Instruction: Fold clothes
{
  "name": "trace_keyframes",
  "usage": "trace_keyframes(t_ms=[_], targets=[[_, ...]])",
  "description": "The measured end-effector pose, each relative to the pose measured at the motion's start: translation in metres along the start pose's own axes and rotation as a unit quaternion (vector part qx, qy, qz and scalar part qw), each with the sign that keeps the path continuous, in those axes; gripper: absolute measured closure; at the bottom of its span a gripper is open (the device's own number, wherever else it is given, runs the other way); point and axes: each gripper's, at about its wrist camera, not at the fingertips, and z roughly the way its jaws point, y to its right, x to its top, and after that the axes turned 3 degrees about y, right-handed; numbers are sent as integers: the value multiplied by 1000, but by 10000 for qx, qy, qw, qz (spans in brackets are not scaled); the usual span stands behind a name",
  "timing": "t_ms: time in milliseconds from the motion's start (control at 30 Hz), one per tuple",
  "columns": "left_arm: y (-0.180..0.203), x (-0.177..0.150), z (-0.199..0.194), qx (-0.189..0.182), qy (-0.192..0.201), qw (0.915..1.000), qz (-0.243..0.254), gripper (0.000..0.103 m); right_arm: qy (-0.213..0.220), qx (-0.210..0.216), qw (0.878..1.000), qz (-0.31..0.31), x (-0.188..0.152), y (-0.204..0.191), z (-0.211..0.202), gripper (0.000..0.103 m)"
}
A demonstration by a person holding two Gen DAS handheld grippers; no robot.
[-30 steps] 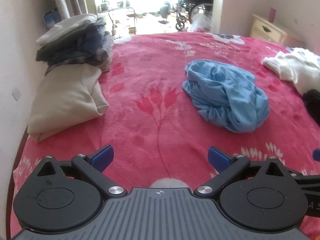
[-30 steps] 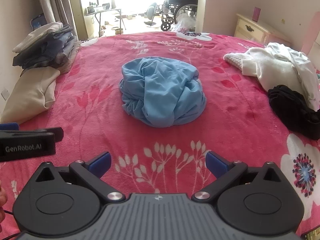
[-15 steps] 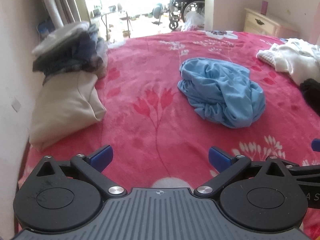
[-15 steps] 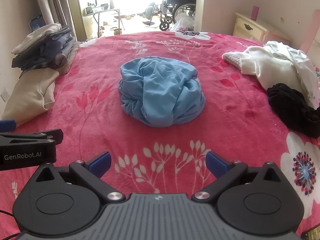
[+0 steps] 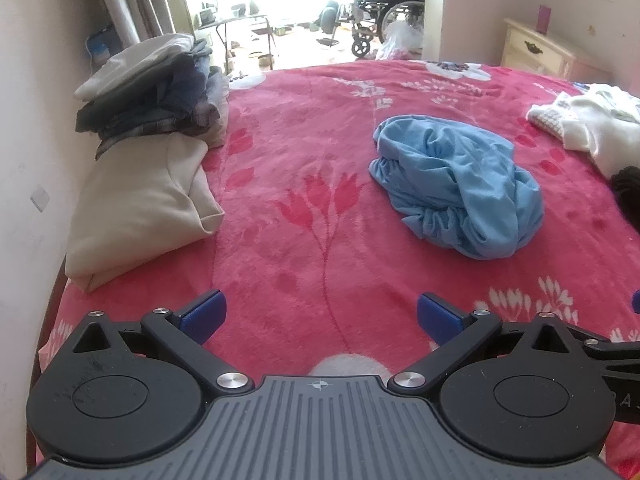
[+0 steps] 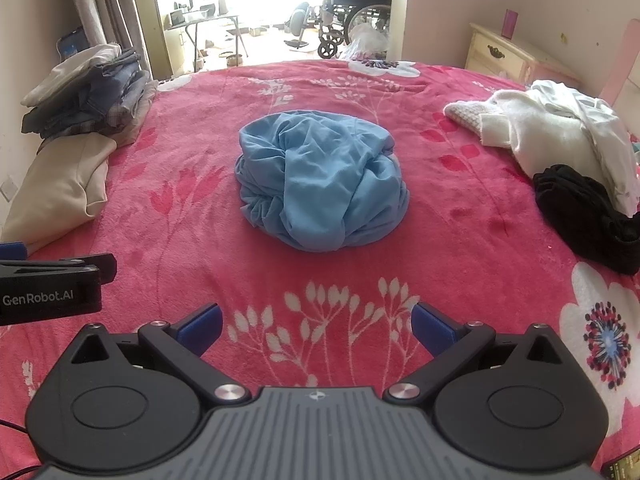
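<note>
A crumpled light blue garment lies in a heap in the middle of the red flowered bedspread; it also shows in the left wrist view, ahead and to the right. My left gripper is open and empty, low over the near part of the bed. My right gripper is open and empty, pointing at the heap from the near side. The left gripper's body shows at the left edge of the right wrist view.
A stack of folded clothes rests on a folded beige garment at the bed's left edge by the wall. White garments and a black garment lie at the right. A nightstand and a wheelchair stand beyond the bed.
The left gripper has turned slightly right and lifted its view, bringing the blue heap nearer the centre. The right gripper has barely moved. Both stay open.
</note>
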Motion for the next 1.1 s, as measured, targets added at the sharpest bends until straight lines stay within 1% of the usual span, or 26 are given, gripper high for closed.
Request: trace_keyframes(t_ms=[400, 1100], targets=[[-1, 0, 0, 104, 25, 9999, 14, 1, -26, -1, 10000, 1, -1, 0, 0, 0], [1, -2, 3, 121, -53, 9999, 55, 1, -85, 12, 10000, 20, -2, 0, 1, 0]])
